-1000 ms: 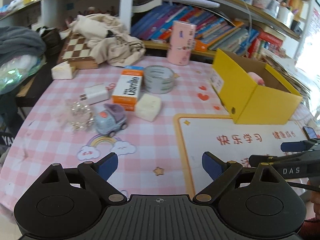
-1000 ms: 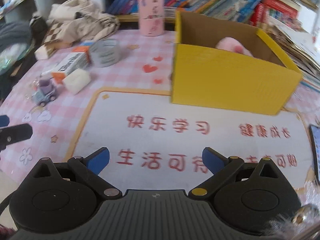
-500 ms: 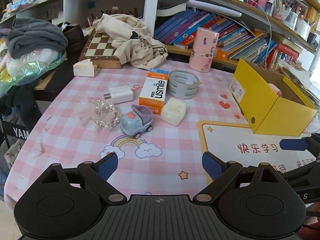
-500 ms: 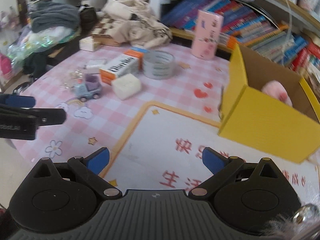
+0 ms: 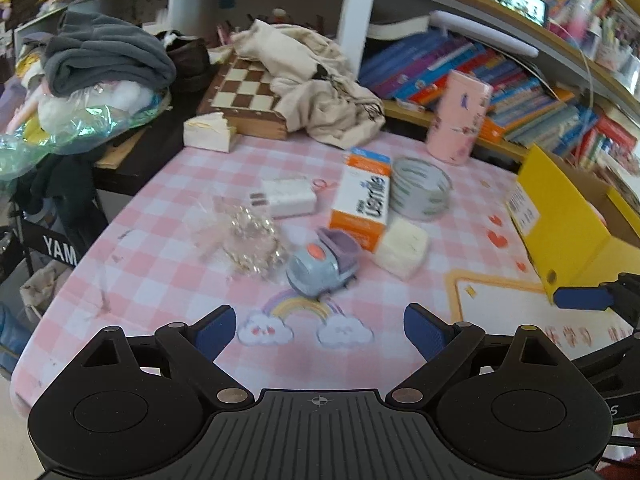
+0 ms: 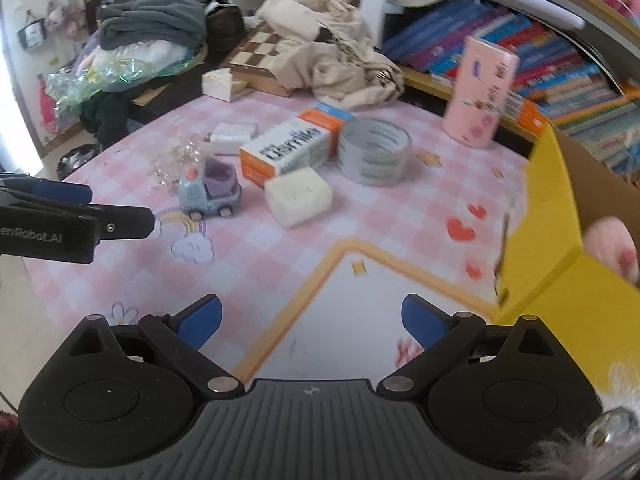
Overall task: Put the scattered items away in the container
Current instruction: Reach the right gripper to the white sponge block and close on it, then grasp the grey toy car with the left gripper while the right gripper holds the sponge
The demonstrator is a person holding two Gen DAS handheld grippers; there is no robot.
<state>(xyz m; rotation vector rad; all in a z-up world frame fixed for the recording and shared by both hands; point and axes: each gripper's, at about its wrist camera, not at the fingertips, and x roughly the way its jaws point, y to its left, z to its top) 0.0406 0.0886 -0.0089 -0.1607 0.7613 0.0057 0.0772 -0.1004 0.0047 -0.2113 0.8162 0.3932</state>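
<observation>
My left gripper (image 5: 320,330) is open and empty above the pink checked cloth, just short of a blue and lilac toy car (image 5: 324,266). Around the car lie a beaded trinket in clear wrap (image 5: 248,236), a white charger (image 5: 286,198), an orange and white carton (image 5: 364,196), a white cube (image 5: 400,250) and a grey tape roll (image 5: 420,190). My right gripper (image 6: 310,322) is also open and empty, over the mat's yellow border. The yellow box (image 6: 560,240) stands at the right with a pink plush (image 6: 612,248) inside.
A pink cylinder (image 5: 458,118) stands at the table's back edge before shelves of books. A chessboard (image 5: 244,92), a beige cloth (image 5: 320,92) and a small white box (image 5: 208,134) crowd the back left. The table edge drops off at the left.
Both grippers have swung left: the scattered items now sit ahead of them and the yellow box has slid to the right edge. Both stay open and empty.
</observation>
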